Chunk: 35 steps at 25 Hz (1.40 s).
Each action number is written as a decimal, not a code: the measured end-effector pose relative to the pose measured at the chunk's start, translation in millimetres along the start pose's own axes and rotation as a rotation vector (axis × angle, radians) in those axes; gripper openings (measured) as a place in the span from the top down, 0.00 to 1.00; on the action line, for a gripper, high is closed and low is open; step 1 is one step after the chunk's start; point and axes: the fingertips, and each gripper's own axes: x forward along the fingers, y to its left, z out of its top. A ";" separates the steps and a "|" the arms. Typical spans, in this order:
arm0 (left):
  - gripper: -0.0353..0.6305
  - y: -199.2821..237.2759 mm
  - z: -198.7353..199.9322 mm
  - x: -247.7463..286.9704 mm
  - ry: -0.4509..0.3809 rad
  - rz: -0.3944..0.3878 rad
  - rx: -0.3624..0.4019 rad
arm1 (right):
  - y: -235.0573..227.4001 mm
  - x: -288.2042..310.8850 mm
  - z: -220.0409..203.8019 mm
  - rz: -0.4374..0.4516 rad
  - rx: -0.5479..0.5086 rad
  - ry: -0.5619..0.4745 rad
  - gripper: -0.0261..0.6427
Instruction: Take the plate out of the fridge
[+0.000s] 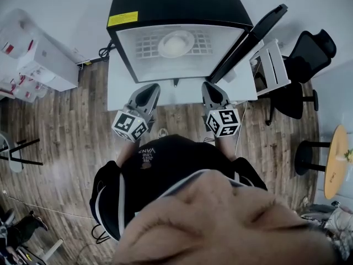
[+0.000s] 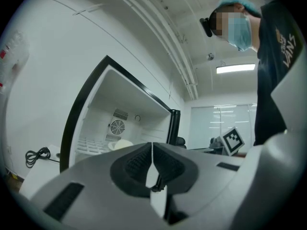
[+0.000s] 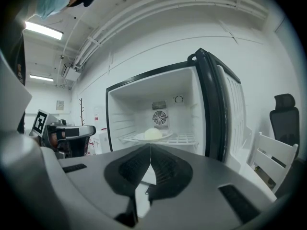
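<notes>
Open fridge (image 1: pixel 176 1) at top centre, plate (image 1: pixel 175 43) on its wire shelf (image 1: pixel 145 46). Left gripper (image 1: pixel 150 89) and right gripper (image 1: pixel 210 89) below it, jaws closed and empty; reaching in closed could knock the plate backward

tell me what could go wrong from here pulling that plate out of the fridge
1. Both the left gripper and right gripper are shut; reaching in like that would likely shove the plate back along the wire shelf.
2. A pale rounded item sits on the plate; a tilt could roll it off.
3. The open door stands close on the right and could catch the right gripper.
</notes>
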 end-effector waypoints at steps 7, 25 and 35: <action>0.92 20.2 -1.2 11.6 0.011 -0.030 -0.007 | -1.2 20.4 1.1 -0.026 0.007 -0.002 0.94; 0.92 49.5 -2.5 29.5 0.014 -0.085 -0.035 | -5.3 48.8 1.8 -0.075 0.015 -0.007 0.94; 0.92 60.3 0.4 47.3 0.008 -0.016 -0.035 | -19.6 74.4 15.7 -0.013 -0.017 -0.005 0.94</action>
